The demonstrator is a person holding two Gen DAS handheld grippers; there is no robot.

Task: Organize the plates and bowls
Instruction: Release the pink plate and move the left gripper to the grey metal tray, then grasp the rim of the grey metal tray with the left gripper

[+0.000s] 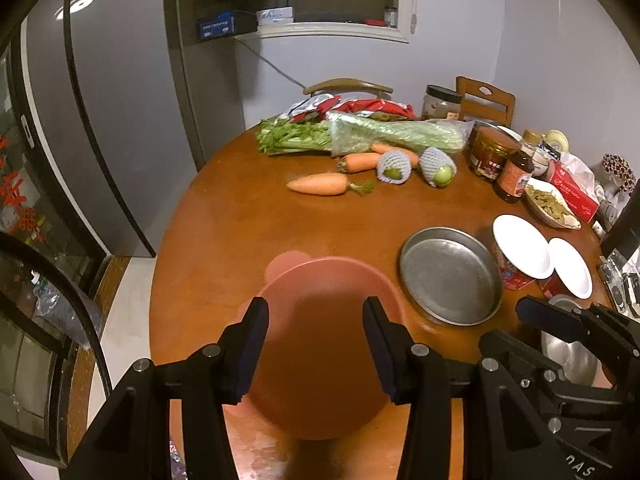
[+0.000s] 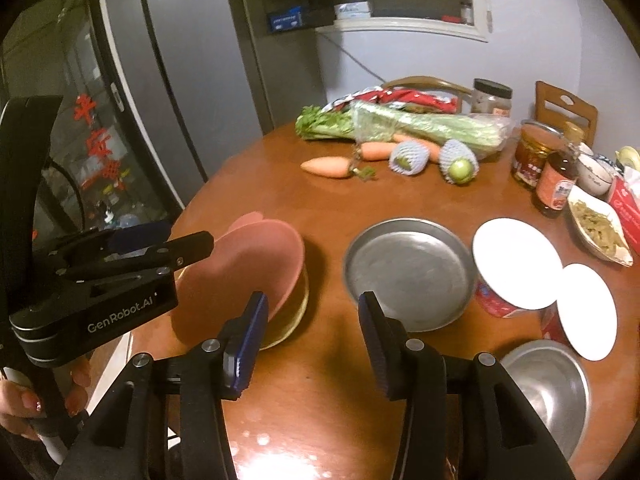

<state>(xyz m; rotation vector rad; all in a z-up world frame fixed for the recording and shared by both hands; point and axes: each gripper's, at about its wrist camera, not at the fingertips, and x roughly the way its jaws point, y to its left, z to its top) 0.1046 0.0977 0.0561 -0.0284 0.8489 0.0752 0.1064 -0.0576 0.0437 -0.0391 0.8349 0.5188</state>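
"GenRobot.AI" on left hand-held gripper (image 2: 192, 246); both spread, right hand-held gripper (image 2: 312, 344) empty; pink bowl (image 2: 256, 264), blurred, perhaps nested in a yellowish one.

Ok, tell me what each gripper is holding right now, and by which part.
Nothing is held. The left gripper stands open above the pink bowl without touching it, and the right gripper is open over bare table.
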